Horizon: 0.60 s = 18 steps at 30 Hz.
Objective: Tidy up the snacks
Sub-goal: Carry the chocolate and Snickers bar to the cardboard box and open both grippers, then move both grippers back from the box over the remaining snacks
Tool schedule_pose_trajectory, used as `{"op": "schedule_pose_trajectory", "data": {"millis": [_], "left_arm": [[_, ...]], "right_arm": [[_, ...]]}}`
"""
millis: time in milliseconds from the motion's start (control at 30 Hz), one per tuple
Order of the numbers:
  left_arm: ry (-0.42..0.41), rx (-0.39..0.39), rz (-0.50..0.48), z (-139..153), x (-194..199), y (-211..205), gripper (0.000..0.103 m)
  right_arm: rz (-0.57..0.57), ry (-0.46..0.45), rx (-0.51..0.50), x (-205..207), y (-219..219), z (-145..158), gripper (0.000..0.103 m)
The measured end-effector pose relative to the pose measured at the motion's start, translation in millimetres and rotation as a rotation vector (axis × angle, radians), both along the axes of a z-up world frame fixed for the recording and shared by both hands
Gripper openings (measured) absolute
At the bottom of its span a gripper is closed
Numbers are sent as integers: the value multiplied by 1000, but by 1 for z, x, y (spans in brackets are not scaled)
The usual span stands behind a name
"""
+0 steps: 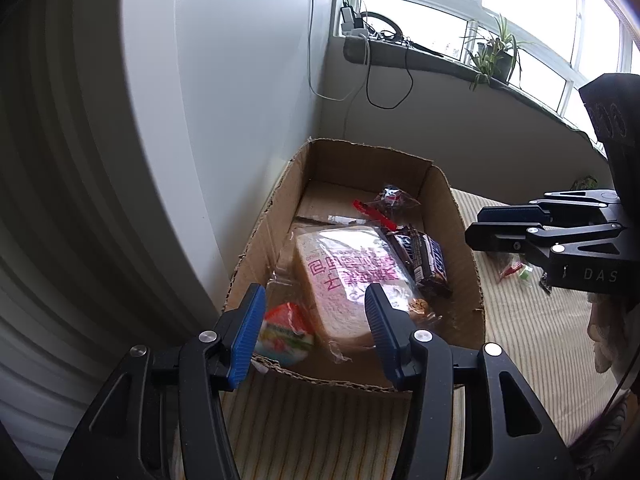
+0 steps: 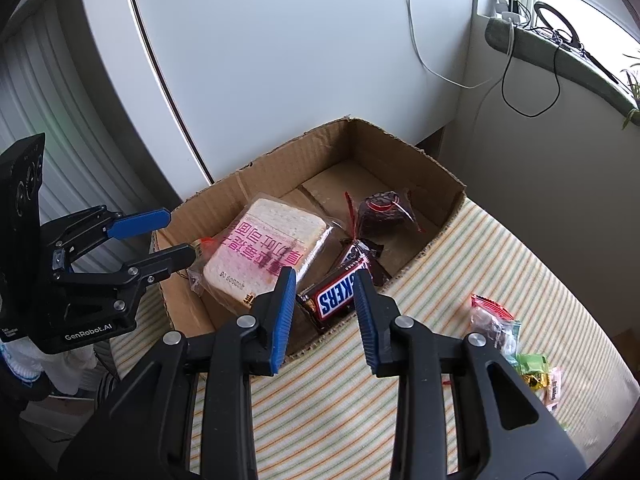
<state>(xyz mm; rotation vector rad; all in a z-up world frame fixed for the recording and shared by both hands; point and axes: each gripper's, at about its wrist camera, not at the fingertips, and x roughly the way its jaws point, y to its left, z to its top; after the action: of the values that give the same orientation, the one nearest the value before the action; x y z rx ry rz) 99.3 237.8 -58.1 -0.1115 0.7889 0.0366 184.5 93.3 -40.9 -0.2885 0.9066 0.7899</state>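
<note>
An open cardboard box (image 1: 460,240) (image 2: 420,160) sits on a striped cloth. Inside lie a wrapped bread slice (image 1: 352,276) (image 2: 264,248), a Snickers bar (image 1: 424,256) (image 2: 336,292), a dark wrapped snack with a red tie (image 1: 394,196) (image 2: 384,212) and a small red-and-white pack (image 1: 284,332). My left gripper (image 1: 316,328) (image 2: 180,236) is open and empty above the box's near corner. My right gripper (image 2: 324,312) (image 1: 476,224) is open and empty above the box's near rim, over the Snickers bar.
Several loose wrapped sweets (image 2: 504,344) (image 1: 516,272) lie on the striped cloth (image 2: 460,280) to the right of the box. A white wall panel (image 2: 280,60) stands just behind the box. A window sill with cables and potted plants (image 1: 496,52) lies further back.
</note>
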Motion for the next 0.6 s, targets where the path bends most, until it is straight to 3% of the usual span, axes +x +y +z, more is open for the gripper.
{"op": "schedule_pose_trajectory", "data": {"millis": [167,200,300,333,600], "left_arm": [[-11,-9,-12,5,-3,-9,51],[-13,-9,-16,6,-3,-11,51],[-21,-10,-32,9,-3,-21,51],[-23,-12,-40,10,-3,-25,51],[-28,-22,-95,14,-1,-54,51]], "right_arm": [[-18,-13,3,-6,-13,6,32],[-24,-17,4,-7,-16,8,37],[-46,-43,13,-11,-31,14,66],[-52,-51,15,-12,-36,16,69],[-131,-79,8,-15,-87,28,69]]}}
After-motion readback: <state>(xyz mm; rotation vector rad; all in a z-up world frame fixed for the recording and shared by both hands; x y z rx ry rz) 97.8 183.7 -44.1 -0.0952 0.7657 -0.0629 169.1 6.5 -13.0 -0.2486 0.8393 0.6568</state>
